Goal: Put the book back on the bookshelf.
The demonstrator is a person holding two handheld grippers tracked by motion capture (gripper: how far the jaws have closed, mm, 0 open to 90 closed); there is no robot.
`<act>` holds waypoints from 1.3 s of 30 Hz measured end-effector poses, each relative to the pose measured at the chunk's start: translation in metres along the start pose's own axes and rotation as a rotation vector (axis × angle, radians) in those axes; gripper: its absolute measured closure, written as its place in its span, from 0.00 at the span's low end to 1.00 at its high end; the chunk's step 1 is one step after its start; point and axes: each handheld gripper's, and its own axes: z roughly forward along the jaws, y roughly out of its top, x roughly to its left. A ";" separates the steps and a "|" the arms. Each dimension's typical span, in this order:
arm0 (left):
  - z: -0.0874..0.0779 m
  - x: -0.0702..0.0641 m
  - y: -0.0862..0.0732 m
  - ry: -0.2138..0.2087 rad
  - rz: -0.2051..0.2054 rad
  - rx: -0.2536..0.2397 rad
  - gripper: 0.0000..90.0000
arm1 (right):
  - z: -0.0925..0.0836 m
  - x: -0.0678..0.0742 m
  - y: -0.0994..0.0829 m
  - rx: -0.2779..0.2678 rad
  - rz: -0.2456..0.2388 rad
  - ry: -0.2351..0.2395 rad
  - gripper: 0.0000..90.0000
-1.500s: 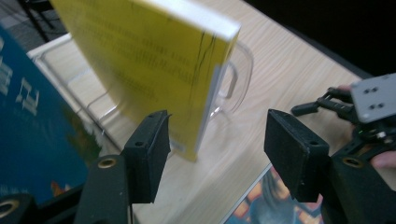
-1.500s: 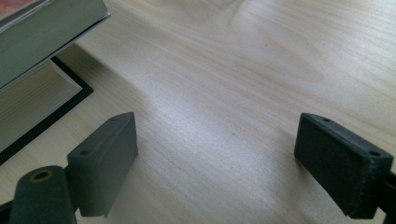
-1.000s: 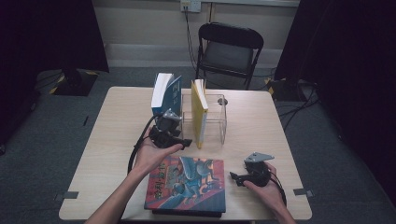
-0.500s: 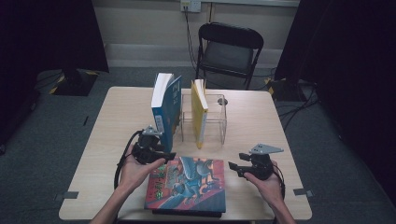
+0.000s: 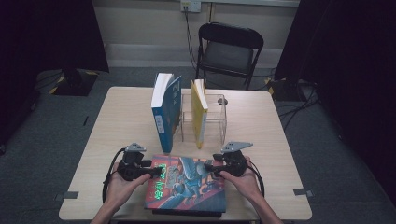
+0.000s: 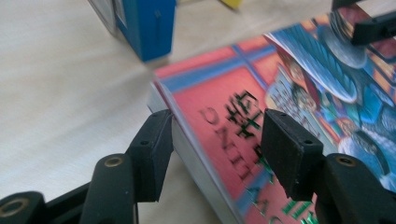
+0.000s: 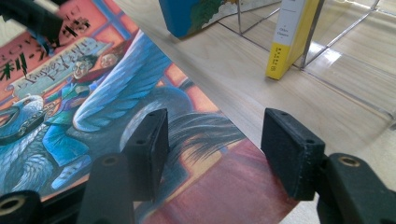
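Left gripper (image 5: pixel 150 171) at the left edge of the illustrated book (image 5: pixel 187 186), jaws about half apart and straddling that edge: one jaw outside over the table (image 5: pixel 116 121), the other over the red cover. In the left gripper view no pad clearly presses the book. Right gripper (image 5: pixel 208 166) over the book's far right part, jaws just been closing, moderately apart; in its own view the cover's corner lies between and beneath them, no contact visible. Book's near edge is cut off at the bottom of the high view; cover lettering too blurred to read. Book lies flat at the table's near edge, centre, cover up: red border, blue winged creature, green foil lettering. Behind it stand a blue book (image 5: pixel 165 112) and a yellow book (image 5: pixel 199 112) in a clear rack (image 5: pixel 219 114).
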 end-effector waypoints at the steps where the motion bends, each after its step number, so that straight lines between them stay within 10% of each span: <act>1: 0.000 0.000 0.001 0.002 -0.001 0.001 0.49 | 0.000 0.000 0.000 0.004 -0.006 -0.001 0.47; 24: 0.060 -0.032 0.051 -0.078 0.099 -0.005 0.61 | -0.051 0.025 -0.042 0.046 -0.022 0.076 0.59; 39: 0.010 -0.035 0.001 -0.076 0.153 0.016 0.54 | -0.016 0.012 -0.010 0.098 -0.029 0.172 0.61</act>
